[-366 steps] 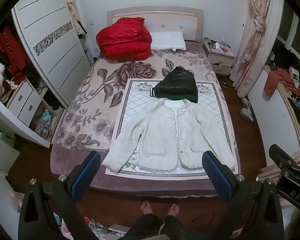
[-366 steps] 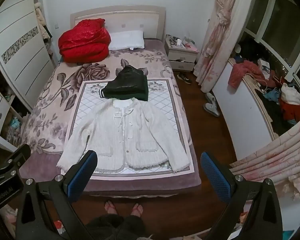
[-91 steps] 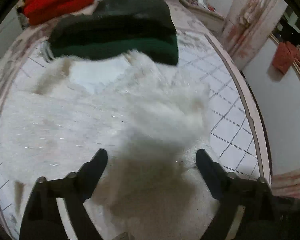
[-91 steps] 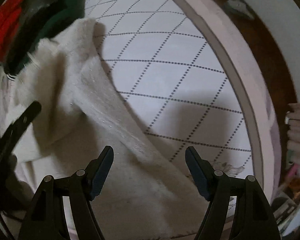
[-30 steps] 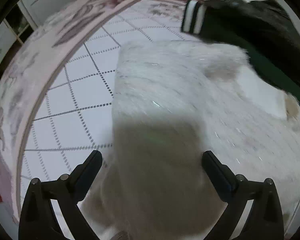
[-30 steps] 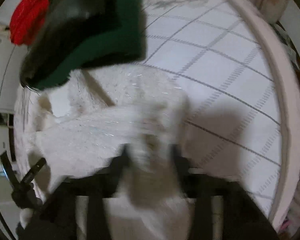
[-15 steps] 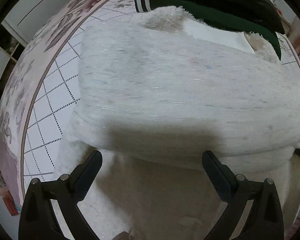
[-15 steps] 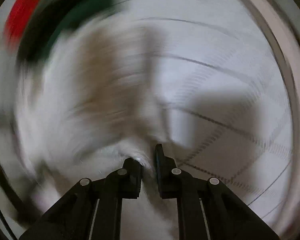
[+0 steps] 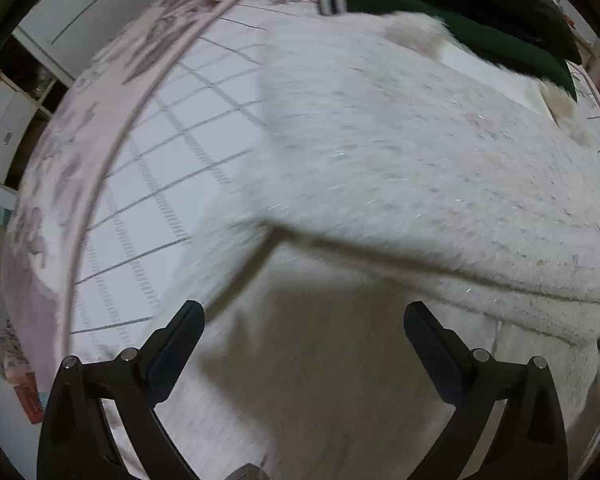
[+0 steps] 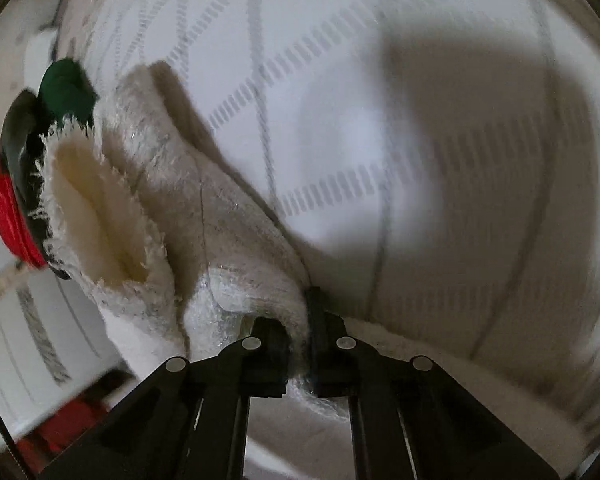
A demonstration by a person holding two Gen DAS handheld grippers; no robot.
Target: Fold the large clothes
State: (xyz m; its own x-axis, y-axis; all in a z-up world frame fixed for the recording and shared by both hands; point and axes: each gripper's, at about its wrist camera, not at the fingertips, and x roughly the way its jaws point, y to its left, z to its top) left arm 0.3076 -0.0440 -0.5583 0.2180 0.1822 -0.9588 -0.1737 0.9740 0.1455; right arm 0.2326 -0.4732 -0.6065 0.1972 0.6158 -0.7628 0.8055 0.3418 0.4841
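Observation:
A white fuzzy cardigan (image 9: pixel 400 168) lies on the white quilted mat (image 9: pixel 160 152) on the bed, with a sleeve folded across its body. My left gripper (image 9: pixel 304 344) is open and empty, low over the cardigan's lower part. My right gripper (image 10: pixel 300 340) is shut on a fold of the cardigan (image 10: pixel 236 248) and holds it lifted off the mat (image 10: pixel 380 120); a frayed cuff opening (image 10: pixel 100 208) hangs to its left.
A folded dark green and black garment (image 9: pixel 460 12) lies at the cardigan's collar end and shows in the right wrist view (image 10: pixel 64 92). A red bundle (image 10: pixel 8 216) is behind it. White cupboards (image 9: pixel 4 120) stand left of the bed.
My right gripper has closed on the cardigan's edge and lifted it off the mat. My left gripper has drawn back slightly and stays open.

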